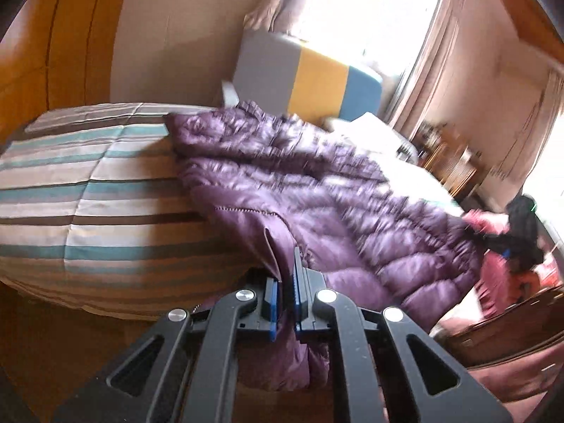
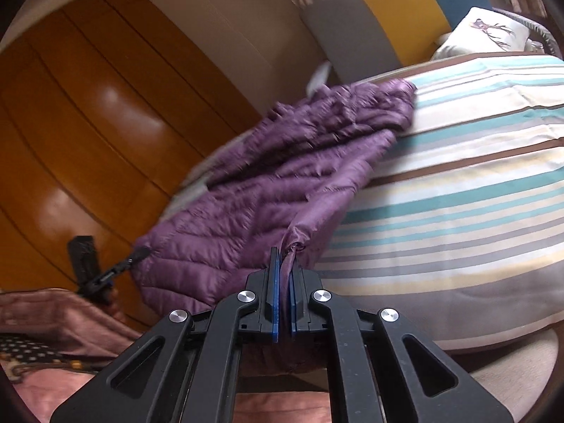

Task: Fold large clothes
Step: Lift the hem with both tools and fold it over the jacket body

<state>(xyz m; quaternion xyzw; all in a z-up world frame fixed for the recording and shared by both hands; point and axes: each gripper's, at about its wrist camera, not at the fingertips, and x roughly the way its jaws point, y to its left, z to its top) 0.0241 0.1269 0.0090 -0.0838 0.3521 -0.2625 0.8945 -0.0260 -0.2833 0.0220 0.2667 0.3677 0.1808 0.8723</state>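
A large purple quilted down jacket lies spread over the striped bed, partly hanging off its near edge. My left gripper is shut on a fold of the jacket's edge, with cloth hanging between the blue pads. In the right wrist view the same jacket runs up over the bed's corner. My right gripper is shut on a bunched corner of it. The left gripper shows at the far left of the right wrist view, and the right gripper shows at the far right of the left wrist view, both at the jacket's edge.
The bed has a striped cover in teal, brown and cream. A grey, yellow and blue headboard stands behind, with a pillow. A wooden wardrobe is on the left. Pink cloth lies low on the left.
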